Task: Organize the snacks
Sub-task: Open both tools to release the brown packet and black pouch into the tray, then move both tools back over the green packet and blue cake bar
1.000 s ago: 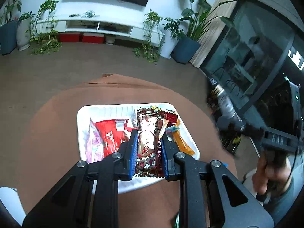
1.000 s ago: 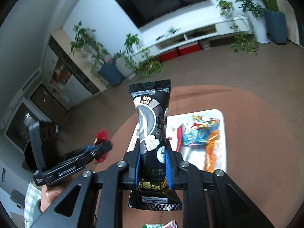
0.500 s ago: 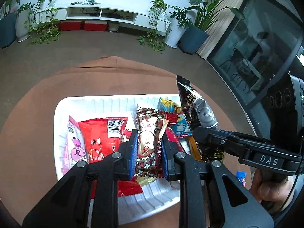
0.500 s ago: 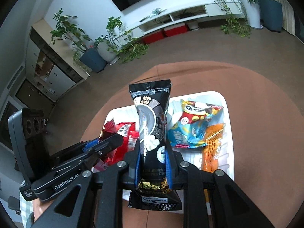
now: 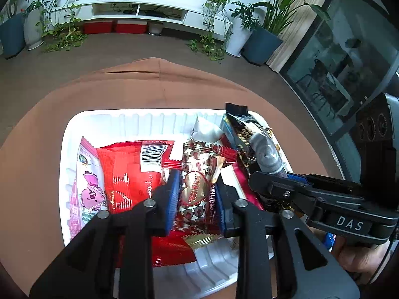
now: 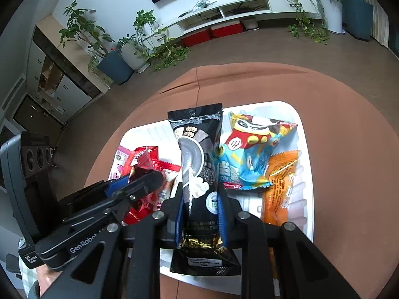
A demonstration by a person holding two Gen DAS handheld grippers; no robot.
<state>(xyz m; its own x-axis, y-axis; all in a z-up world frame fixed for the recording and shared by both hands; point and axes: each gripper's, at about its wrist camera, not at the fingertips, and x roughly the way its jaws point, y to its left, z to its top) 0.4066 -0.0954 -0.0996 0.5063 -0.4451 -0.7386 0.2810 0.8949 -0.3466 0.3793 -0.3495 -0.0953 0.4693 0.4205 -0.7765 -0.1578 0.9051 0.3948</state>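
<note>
Both hands are hanging low over the white tray (image 5: 149, 120) on the table (image 5: 139, 87), probably to drop snacks in. The left gripper (image 5: 197, 199) is opening around the heart-print candy pack (image 5: 197, 174); the right gripper (image 6: 200, 206) is loosening on the black snack pouch (image 6: 199, 154).

One white tray (image 5: 139, 122) sits on one round brown worktop (image 5: 139, 87). Six snack packets show: one pink (image 5: 87, 182), one large red (image 5: 129, 172), one heart-patterned (image 5: 197, 189), one black (image 6: 199, 164), one blue and red (image 6: 251, 154), one orange (image 6: 279, 184). Two grippers, left (image 5: 195, 196) and right (image 6: 200, 211), each with one packet between its fingers.
</note>
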